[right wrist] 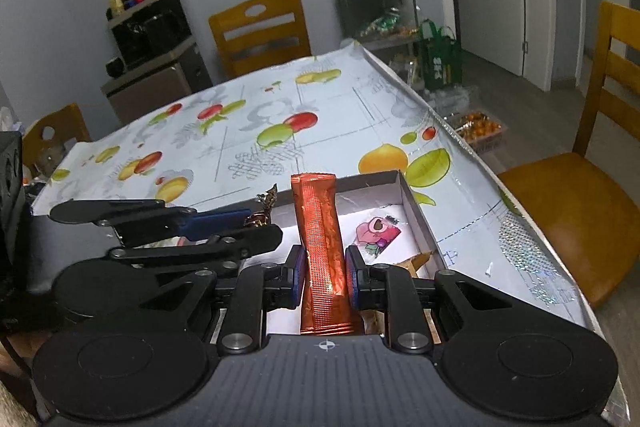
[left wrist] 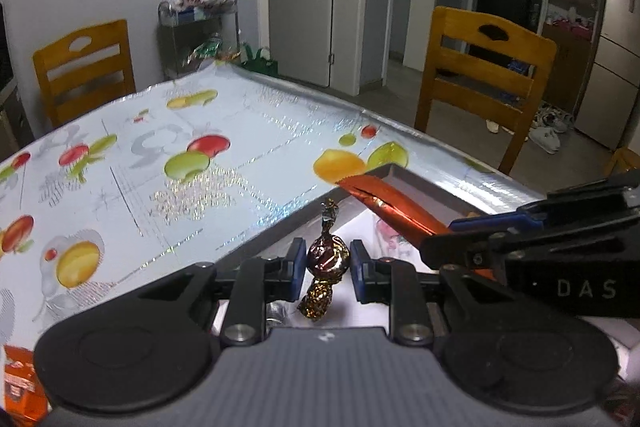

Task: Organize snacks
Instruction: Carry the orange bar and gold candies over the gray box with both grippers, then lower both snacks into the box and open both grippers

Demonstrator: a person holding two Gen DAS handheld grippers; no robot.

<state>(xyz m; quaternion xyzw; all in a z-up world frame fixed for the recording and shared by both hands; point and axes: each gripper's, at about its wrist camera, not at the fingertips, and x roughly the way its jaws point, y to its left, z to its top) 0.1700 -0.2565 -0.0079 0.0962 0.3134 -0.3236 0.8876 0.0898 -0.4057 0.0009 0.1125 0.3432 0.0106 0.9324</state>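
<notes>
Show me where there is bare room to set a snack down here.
Free: the fruit-print tablecloth beyond the grey shallow box. Crowded: the box's near half, under both hand-held grippers; its floor is bare only around the pink candy packet.

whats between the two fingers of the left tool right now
A twisted foil candy, dark red and gold, sits upright between the left tool pads, above the white box. The left wrist view shows it best.
</notes>
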